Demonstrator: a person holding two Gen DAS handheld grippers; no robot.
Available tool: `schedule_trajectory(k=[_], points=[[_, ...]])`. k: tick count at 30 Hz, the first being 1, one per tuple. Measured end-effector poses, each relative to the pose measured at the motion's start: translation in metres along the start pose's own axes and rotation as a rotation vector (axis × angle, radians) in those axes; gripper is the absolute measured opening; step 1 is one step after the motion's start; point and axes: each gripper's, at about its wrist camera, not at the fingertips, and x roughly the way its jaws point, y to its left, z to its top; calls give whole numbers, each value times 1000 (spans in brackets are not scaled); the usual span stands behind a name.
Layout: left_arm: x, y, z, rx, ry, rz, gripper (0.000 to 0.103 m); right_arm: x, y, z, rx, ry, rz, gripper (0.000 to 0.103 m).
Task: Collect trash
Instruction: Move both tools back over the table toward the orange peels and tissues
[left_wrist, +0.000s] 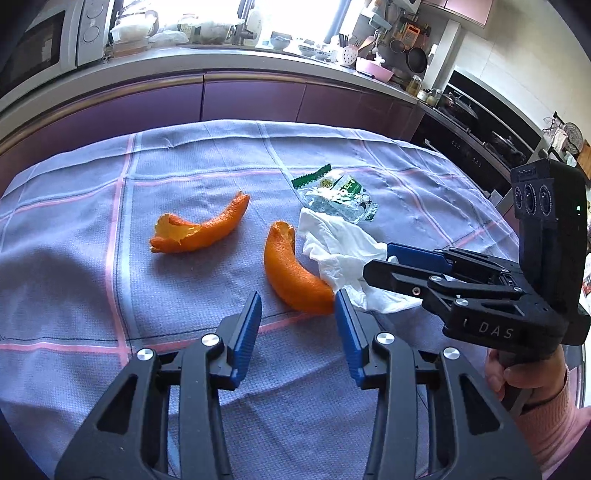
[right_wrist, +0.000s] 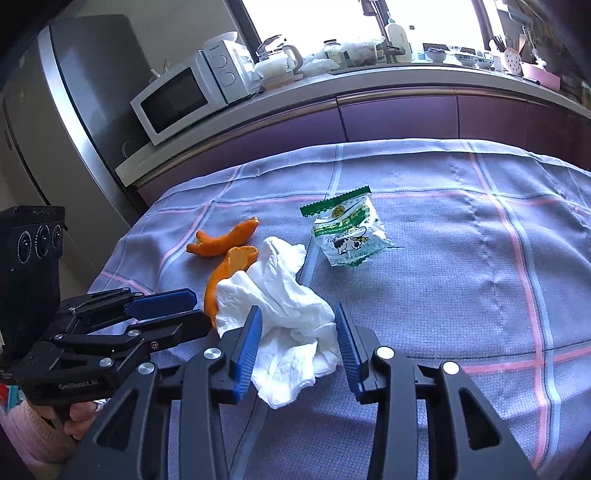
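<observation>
Trash lies on a blue checked cloth (left_wrist: 92, 236): two orange peels, a crumpled white tissue and a clear green snack wrapper. My left gripper (left_wrist: 297, 310) is open, its jaws either side of the near end of the nearer peel (left_wrist: 291, 273). The other peel (left_wrist: 199, 229) lies to the left. My right gripper (right_wrist: 298, 328) is open, its jaws around the tissue (right_wrist: 291, 314), not closed on it. The right gripper also shows in the left wrist view (left_wrist: 380, 264), over the tissue (left_wrist: 340, 254). The wrapper (right_wrist: 347, 232) lies beyond.
A kitchen counter with purple cabinets (left_wrist: 251, 99) runs behind the table, with a microwave (right_wrist: 184, 96), a kettle and dishes on it. A fridge (right_wrist: 66, 110) stands at the left. An oven (left_wrist: 480, 129) is at the right.
</observation>
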Motion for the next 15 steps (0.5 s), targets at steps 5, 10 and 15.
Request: schedule_trajectory(k=[5, 10, 15], points=[[9, 4, 0, -43, 23, -49, 25, 4, -6, 0, 20, 18, 12, 25], [10, 3, -1, -50, 18, -51, 16, -4, -8, 0, 18, -3, 20, 9], [3, 4, -3, -52, 4, -55, 3, -20, -14, -2, 43, -53, 47, 8]])
